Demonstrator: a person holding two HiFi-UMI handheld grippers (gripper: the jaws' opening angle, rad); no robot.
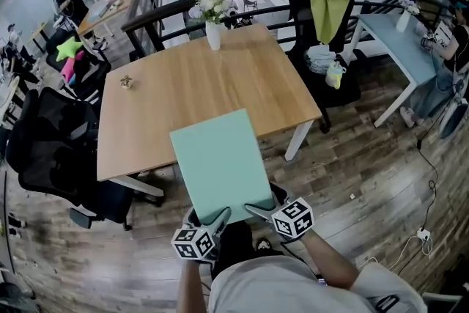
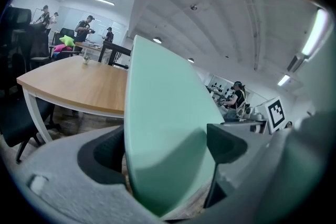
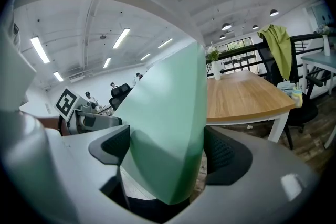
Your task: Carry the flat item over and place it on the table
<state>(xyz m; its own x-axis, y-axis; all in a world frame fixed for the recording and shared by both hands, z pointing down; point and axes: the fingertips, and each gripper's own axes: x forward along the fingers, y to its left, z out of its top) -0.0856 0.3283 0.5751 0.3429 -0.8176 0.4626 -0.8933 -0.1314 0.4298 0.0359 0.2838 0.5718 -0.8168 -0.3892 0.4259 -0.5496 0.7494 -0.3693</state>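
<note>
From here the biggest thing in front of me is the square light-wood table with white legs point(image 1: 183, 88), its near half bare. Next is the flat mint-green rectangular board point(image 1: 220, 165), which is up in the air, not on the table: its near short edge is in both grippers and its far edge shows over the table's near edge in the head view. The left gripper point(image 1: 217, 219) has its jaws clamped on the board's near-left corner, with the board filling the gap between its dark pads in the left gripper view. The right gripper point(image 1: 258, 212) is likewise closed on the near-right corner. I judge the board to be thin, stiff and light, since it holds straight while gripped at one end only. Its faces look smooth, so it could slide in the pads if I tilt it. The two near corners seem the right place to hold, with the board kept level. Farther back stand a white vase of pale flowers point(image 1: 213, 31) and a small brownish trinket point(image 1: 127, 82), both well clear of the near half.
</note>
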